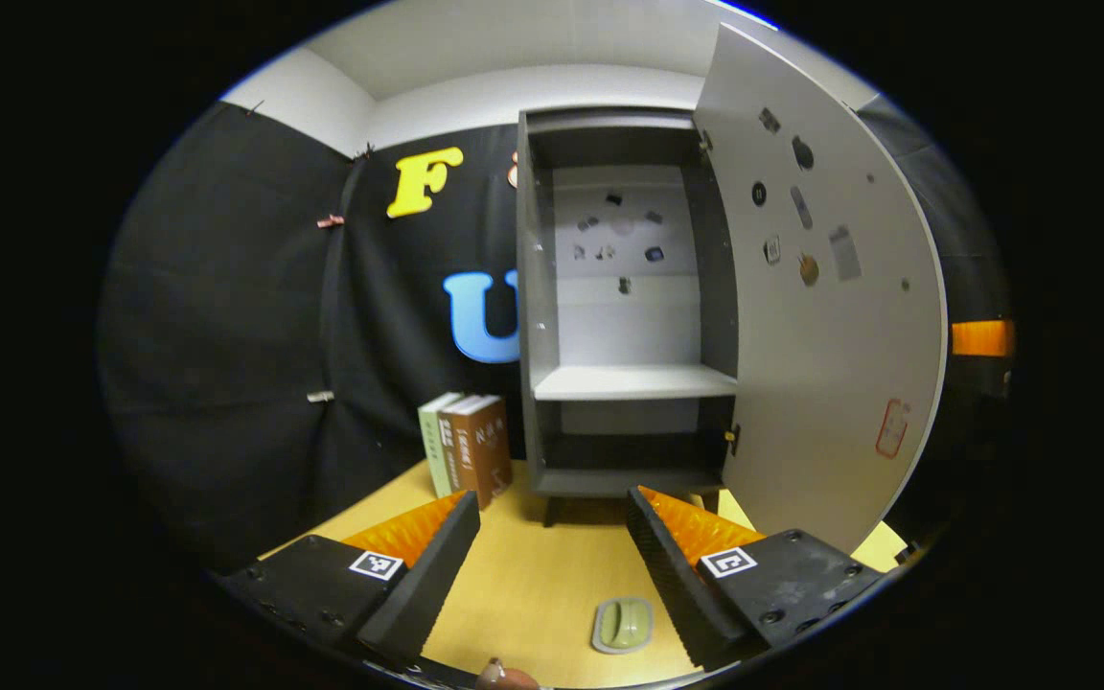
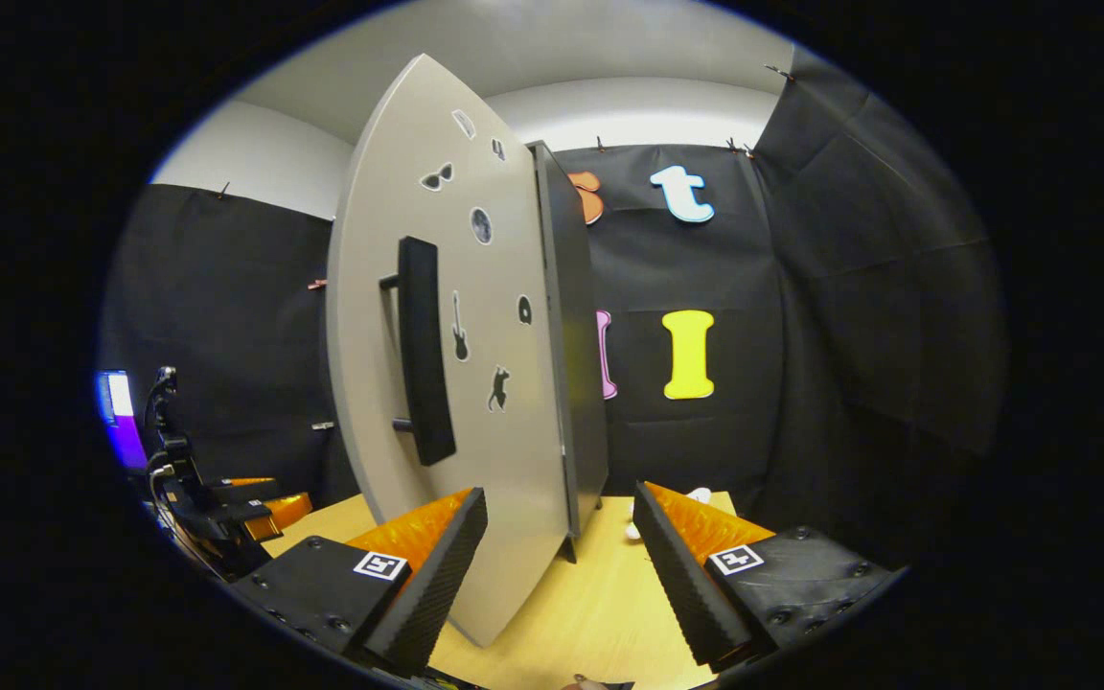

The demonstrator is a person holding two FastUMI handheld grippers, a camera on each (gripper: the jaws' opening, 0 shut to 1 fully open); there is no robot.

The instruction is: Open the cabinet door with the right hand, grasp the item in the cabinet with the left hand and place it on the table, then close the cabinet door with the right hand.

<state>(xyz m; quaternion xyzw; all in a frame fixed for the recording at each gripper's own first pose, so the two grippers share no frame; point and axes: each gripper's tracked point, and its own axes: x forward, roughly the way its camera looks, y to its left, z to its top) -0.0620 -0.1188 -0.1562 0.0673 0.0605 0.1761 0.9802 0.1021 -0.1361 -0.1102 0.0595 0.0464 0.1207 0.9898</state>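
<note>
The grey cabinet [image 1: 624, 287] stands on the wooden table [image 1: 533, 585] with its door [image 1: 820, 316] swung wide to the right; its white shelf [image 1: 633, 381] is bare. A small olive-green oval item [image 1: 621, 625] lies on the table, low between the fingers of my left gripper [image 1: 552, 500], which is open and apart from it. In the right gripper view the door's outer face [image 2: 475, 402] with its black handle [image 2: 423, 350] stands just ahead. My right gripper [image 2: 560, 494] is open, its left finger beside the door's lower edge, holding nothing. The left gripper [image 2: 226, 513] shows far left.
Three upright books [image 1: 466, 455] stand left of the cabinet against the black cloth wall. A small brown thing [image 1: 504, 676] sits at the table's near edge. Something white [image 2: 696, 496] lies on the table behind the cabinet's right side.
</note>
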